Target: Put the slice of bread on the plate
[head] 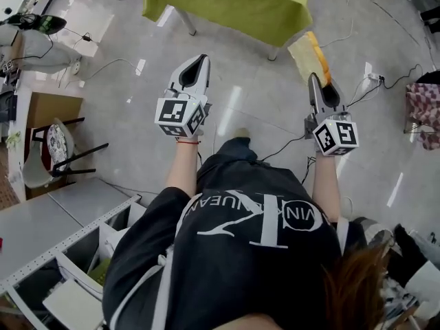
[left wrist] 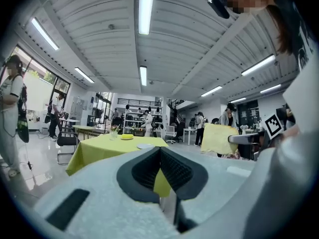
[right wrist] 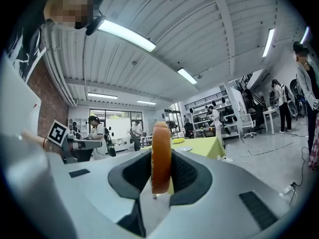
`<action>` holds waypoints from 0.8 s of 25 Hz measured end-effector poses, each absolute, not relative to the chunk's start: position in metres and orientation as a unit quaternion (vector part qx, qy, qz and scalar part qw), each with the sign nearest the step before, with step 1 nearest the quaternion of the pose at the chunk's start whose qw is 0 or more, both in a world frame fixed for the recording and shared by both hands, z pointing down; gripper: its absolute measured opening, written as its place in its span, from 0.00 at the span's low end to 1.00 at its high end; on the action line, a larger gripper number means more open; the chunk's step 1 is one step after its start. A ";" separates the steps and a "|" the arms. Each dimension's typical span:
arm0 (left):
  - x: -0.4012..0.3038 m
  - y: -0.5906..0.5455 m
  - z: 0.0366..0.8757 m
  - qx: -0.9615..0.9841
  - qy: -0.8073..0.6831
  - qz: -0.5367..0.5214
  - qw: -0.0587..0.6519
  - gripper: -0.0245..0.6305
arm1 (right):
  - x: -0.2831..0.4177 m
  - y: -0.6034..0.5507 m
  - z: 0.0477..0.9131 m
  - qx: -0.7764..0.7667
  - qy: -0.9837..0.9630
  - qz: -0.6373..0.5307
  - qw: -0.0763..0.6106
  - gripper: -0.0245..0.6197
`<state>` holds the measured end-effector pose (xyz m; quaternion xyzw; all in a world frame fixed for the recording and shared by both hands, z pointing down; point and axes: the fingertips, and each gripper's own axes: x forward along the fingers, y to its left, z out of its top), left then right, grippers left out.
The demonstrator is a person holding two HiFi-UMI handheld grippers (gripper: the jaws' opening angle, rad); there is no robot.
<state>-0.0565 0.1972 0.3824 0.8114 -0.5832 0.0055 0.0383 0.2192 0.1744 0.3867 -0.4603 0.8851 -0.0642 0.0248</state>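
Right grey two-jaw gripper point(right wrist: 161, 176) is clamping the tan, brown-crusted slice of bread point(right wrist: 161, 156) upright on edge between its pads, holding it above the glossy grey floor point(head: 137, 108), short of the table draped in a yellow-green cloth point(head: 234, 5). Left grey two-jaw gripper point(left wrist: 159, 153) is pointing level alongside, its jaws pressing together on nothing. A small white plate point(left wrist: 145, 146) is sitting on that cloth, well apart from the bread.

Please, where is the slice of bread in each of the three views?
Head view: slice of bread, upper right, in the right gripper.
Left gripper view: right of centre, seen flat.
Right gripper view: centre, edge-on between the jaws.
Shared landmark: the green-clothed table.
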 end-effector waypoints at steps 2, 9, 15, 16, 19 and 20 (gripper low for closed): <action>-0.060 0.176 0.379 0.816 -0.577 0.003 0.034 0.05 | 0.213 0.156 0.383 -0.463 0.884 -0.059 0.026 0.18; -0.083 0.124 0.379 0.824 -0.566 -0.001 0.032 0.05 | 0.193 0.112 0.378 -0.474 0.877 -0.061 0.041 0.18; -0.098 0.119 0.391 0.822 -0.567 -0.007 0.052 0.05 | 0.179 0.105 0.375 -0.475 0.877 -0.066 0.040 0.18; -0.099 0.118 0.391 0.822 -0.566 -0.008 0.052 0.05 | 0.178 0.103 0.374 -0.474 0.877 -0.066 0.039 0.18; -0.104 0.114 0.387 0.822 -0.567 -0.008 0.047 0.05 | 0.174 0.093 0.370 -0.471 0.879 -0.062 0.039 0.18; -0.108 0.115 0.386 0.821 -0.569 -0.008 0.046 0.05 | 0.170 0.091 0.369 -0.468 0.881 -0.061 0.040 0.18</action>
